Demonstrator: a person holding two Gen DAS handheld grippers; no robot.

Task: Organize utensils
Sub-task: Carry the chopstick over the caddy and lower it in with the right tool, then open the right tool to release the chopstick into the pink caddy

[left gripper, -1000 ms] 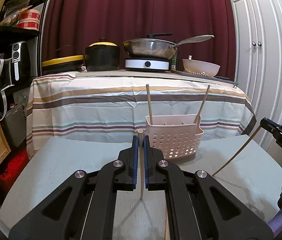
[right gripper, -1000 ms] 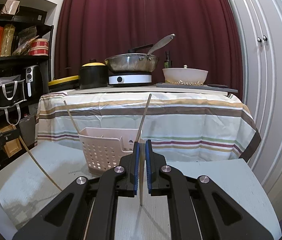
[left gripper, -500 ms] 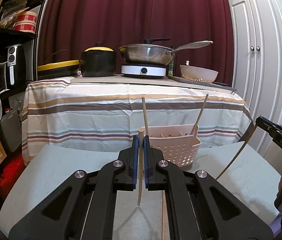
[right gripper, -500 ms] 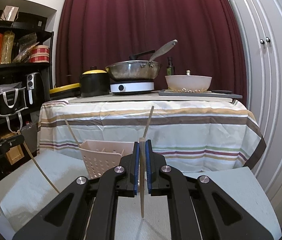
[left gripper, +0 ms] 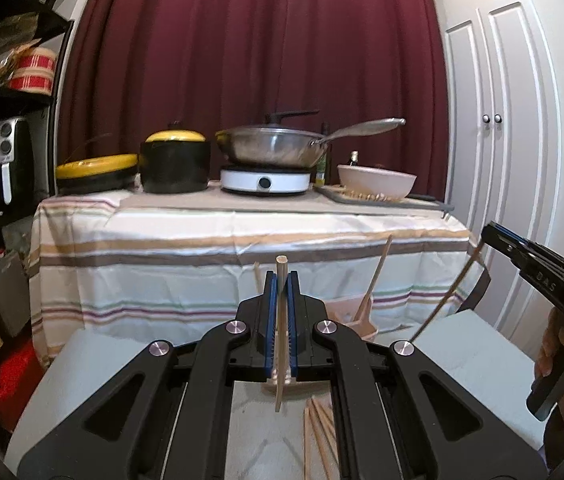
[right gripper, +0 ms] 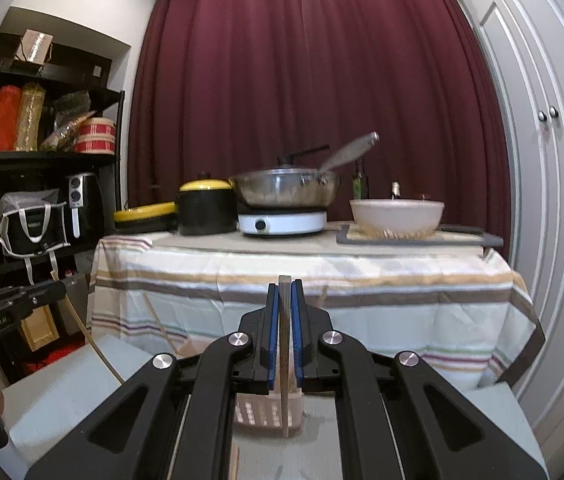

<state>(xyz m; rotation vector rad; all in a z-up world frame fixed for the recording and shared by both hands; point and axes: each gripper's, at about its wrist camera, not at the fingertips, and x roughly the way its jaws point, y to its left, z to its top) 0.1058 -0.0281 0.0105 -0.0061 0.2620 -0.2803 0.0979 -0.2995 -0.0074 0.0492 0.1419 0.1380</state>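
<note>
Grey table [left gripper: 94, 364] before striped tablecloth [left gripper: 162, 248], maroon curtain [left gripper: 250, 40]

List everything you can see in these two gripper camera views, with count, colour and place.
Pink perforated plastic basket: one, near table, behind the grippers.
Wooden chopsticks standing in the basket: two, tan.
Loose wooden chopsticks: several, tan, lying on the near table.
Steel frying pan: one, silver, on the white round hotplate.
Black pot with yellow lid: one, far striped-cloth table.
Cream bowl: one, on a dark tray.
White cupboard doors: two, right.
Black shelf unit: one, left.
Left gripper: shut on one chopstick.
Right gripper: shut on one chopstick.
</note>
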